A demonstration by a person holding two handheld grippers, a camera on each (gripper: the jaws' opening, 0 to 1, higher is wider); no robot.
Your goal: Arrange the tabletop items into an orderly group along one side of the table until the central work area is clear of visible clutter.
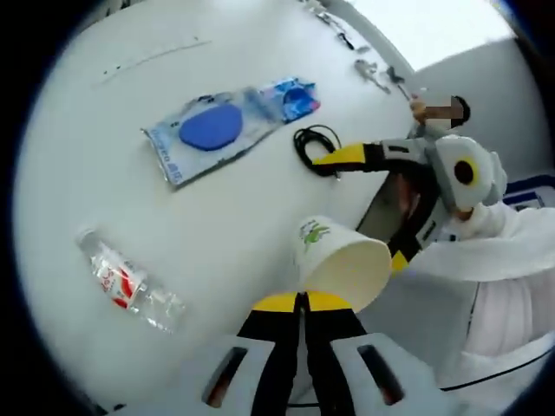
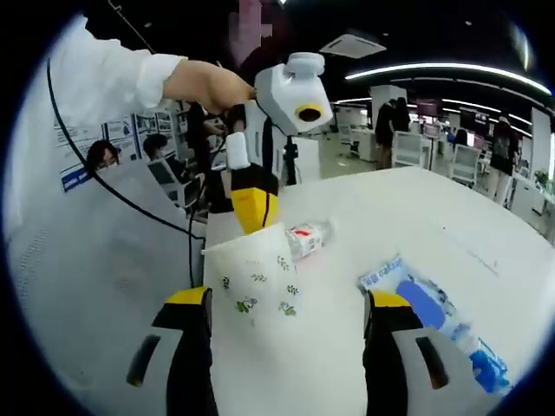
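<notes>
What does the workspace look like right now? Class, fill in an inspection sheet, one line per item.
Surface: white table, lit brightly.
Job's things: paper cup with green leaf print, held at the table edge; plastic water bottle lying on its side; blue packet lying flat.
Clutter: small metal items near the far edge, too small to identify.
Grippers: left tool shut on the paper cup's rim; right tool open, jaws standing either side of the cup.
Cables: coiled black cable on the table by the right tool's tip.
Surroundings: open office with desks and people, ceiling strip lights.
</notes>
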